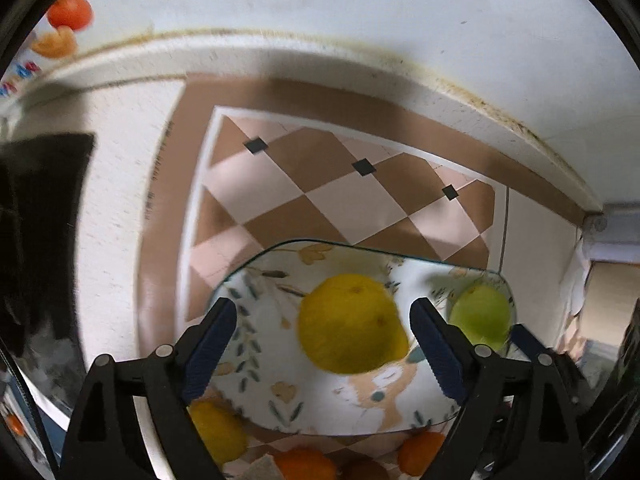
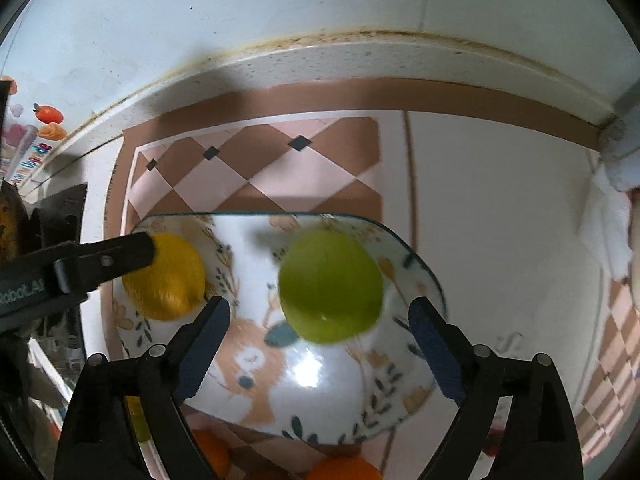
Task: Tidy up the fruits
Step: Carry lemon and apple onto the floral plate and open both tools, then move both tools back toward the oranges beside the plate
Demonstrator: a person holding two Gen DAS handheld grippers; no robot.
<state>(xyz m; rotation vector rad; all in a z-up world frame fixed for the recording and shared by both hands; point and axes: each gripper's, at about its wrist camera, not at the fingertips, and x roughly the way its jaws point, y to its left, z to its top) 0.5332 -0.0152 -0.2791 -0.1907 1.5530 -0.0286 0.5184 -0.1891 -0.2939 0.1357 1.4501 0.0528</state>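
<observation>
A patterned plate [image 1: 280, 380] [image 2: 320, 400] lies on a checkered mat. On it lie a yellow lemon [image 1: 350, 322] [image 2: 168, 280] and a green fruit [image 1: 482, 316] [image 2: 330, 284]. My left gripper [image 1: 322, 344] is open above the plate with the lemon between its fingers, not touching them. My right gripper [image 2: 320, 340] is open with the green fruit between its fingers. The left gripper's arm [image 2: 80, 268] shows in the right wrist view over the lemon. More fruit lies below the plate: a yellow one [image 1: 218, 432] and orange ones [image 1: 420, 452] [image 2: 344, 468].
The checkered mat [image 1: 320, 184] [image 2: 256, 160] covers a white counter that ends at a stained wall edge [image 1: 400, 60]. A dark object [image 1: 36, 240] stands at the left. Fruit stickers [image 1: 64, 24] are on the wall. White cloth [image 2: 608, 224] lies at the right.
</observation>
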